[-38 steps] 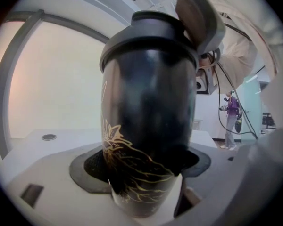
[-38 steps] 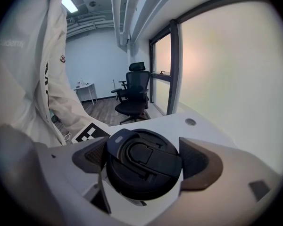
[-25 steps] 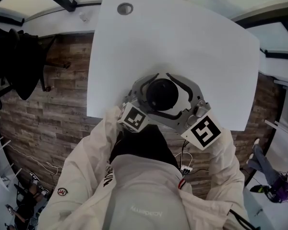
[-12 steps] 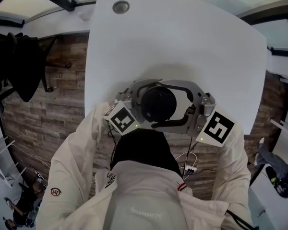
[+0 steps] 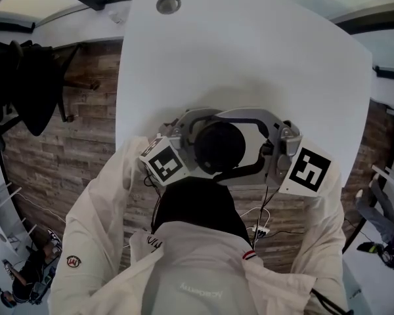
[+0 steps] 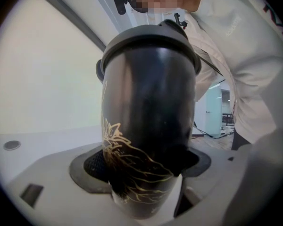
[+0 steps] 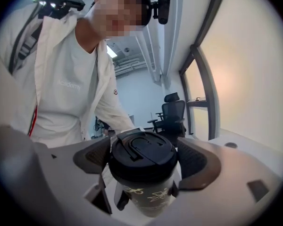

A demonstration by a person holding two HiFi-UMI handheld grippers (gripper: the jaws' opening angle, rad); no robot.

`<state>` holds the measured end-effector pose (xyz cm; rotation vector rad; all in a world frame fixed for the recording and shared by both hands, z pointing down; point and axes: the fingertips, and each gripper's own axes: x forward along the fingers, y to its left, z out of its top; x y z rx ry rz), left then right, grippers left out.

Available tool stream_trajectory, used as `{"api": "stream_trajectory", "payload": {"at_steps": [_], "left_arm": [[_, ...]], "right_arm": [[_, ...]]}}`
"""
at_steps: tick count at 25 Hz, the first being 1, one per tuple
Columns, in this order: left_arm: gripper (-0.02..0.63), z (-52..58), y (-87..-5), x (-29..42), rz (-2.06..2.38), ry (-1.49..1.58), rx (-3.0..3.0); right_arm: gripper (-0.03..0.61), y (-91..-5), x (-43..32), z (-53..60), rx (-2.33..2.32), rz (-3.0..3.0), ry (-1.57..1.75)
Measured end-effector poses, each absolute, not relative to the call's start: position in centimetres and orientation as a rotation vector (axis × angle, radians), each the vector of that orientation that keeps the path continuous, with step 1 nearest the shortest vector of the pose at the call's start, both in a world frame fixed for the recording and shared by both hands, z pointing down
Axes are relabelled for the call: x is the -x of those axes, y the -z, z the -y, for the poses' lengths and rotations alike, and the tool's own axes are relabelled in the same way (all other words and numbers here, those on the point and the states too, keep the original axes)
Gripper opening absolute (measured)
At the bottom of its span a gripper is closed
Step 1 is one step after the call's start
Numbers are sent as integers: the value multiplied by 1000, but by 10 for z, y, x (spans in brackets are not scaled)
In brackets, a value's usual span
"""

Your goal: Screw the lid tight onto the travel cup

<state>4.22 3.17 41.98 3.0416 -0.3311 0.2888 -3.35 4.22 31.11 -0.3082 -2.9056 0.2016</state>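
— Where is the travel cup (image 6: pixel 146 107)?
— At the centre of the head view, over the near edge of the white table (image 5: pixel 249 51). From up there only its black lid (image 5: pixel 218 147) shows, ringed by grey jaws.
— And the grips?
— The left gripper view shows the left gripper (image 6: pixel 145 173) clamped low on the dark body, with the gold pattern (image 6: pixel 125 161) facing the lens. The right gripper view shows the right gripper (image 7: pixel 144 171) squeezing the lid's rim, with the flip tab (image 7: pixel 128 146) on top.
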Motion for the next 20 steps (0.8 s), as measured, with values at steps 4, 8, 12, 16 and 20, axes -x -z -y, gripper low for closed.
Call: {"api": "stream_trajectory", "payload": {"at_steps": [4,8,12,16,20], "left_arm": [[408,-26,-419,-41,490,-254,-3013],[408,-20,-417,-41,644,-278,-2985],[408,-15,-415,-41,812,-280,-2935],[408,-10,-411,-43,909,-234,-2910],[408,-12,-411,-42,878,-237,-2926]], "right_arm": [[454,-305,34,-32,-99,3000,-238],[453,-302,25,-22,-666,2951,-227],[453,-301,16,-17,-1135,2822,-215],[453,-303,9,-16,-1336,2681,-116],[453,-304,11,-16,-1283,2761,-265]]}}
